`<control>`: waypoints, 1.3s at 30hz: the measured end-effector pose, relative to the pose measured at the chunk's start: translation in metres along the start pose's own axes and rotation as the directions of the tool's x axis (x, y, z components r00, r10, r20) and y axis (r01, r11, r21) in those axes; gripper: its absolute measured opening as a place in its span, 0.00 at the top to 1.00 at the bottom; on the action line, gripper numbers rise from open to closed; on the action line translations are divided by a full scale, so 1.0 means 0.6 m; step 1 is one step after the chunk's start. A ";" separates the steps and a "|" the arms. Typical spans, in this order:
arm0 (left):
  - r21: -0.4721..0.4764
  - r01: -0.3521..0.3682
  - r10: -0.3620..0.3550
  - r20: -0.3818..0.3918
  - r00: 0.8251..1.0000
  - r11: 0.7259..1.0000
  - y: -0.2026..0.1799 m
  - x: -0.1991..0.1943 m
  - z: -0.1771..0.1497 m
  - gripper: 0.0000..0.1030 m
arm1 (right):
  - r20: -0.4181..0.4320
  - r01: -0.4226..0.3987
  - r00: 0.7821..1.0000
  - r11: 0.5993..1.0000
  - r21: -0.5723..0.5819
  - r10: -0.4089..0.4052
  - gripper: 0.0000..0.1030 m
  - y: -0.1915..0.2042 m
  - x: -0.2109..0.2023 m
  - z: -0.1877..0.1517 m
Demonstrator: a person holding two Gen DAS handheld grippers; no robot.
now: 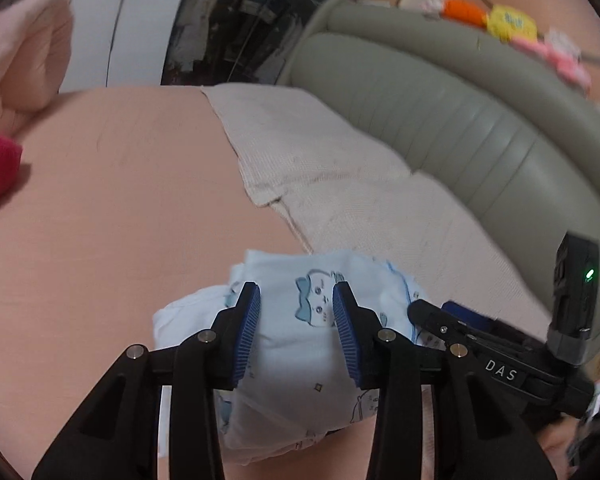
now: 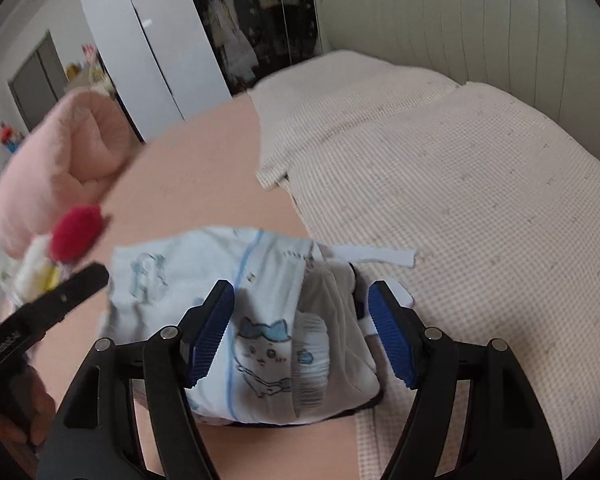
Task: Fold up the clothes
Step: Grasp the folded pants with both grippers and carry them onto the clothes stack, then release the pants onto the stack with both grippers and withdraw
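Both hand-held grippers hang over a folded bundle of pale blue clothing. On the left gripper (image 1: 296, 300), black plastic arms end in ribbed blue pads (image 1: 247, 332) that stand apart, the cloth showing between them with no pad pressing into it. The right gripper (image 2: 302, 300) has its jaws spread wider, the bundle lying in the gap; the left-hand pad (image 2: 212, 336) sits at the fabric's edge, and whether it touches cannot be told.

The folded garment (image 2: 260, 320) is thin, soft cotton printed with cartoon cats and a blue stripe, rumpled into a rounded packet. It rests on a smooth peach bedsheet (image 1: 112, 200), just beside a cream waffle-weave blanket (image 2: 460, 208) with a fine grid texture. Behind runs a grey-green padded headboard (image 1: 440, 112), channelled in vertical ribs. A fuzzy pink plush toy (image 2: 60, 168) with a red pompom (image 2: 76, 232) lies to the left.
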State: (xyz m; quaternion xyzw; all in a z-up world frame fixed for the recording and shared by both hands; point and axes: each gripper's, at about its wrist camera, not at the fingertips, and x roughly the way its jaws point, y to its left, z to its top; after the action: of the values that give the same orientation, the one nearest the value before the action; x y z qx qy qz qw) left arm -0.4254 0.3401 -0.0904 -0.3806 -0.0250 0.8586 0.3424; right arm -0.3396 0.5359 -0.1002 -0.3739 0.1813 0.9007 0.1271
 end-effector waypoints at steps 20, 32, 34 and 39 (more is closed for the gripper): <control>-0.012 -0.079 0.078 -0.040 0.996 0.997 0.002 0.070 -0.037 0.60 | -0.071 0.000 0.998 0.999 -0.037 -0.002 0.21 -0.010 0.064 -0.028; -0.025 -0.247 0.248 0.081 0.965 0.969 0.060 -0.219 -0.028 0.24 | 0.005 0.010 1.000 0.999 -0.043 -0.010 0.01 0.098 -0.141 -0.085; -0.043 -0.301 0.304 0.077 0.950 0.953 0.084 -0.277 -0.036 0.23 | -0.018 -0.008 1.000 0.995 -0.099 0.006 0.01 0.157 -0.161 -0.111; -0.127 -0.372 0.380 0.049 0.924 0.920 0.151 -0.422 -0.081 0.22 | -0.039 -0.004 0.999 0.980 -0.200 -0.004 0.01 0.291 -0.220 -0.177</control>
State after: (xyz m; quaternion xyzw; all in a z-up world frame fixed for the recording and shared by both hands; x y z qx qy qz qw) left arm -0.3240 0.1068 0.0087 -0.3658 -0.0137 0.9188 0.1475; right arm -0.2460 0.3211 -0.0345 -0.4024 0.0923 0.9068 0.0851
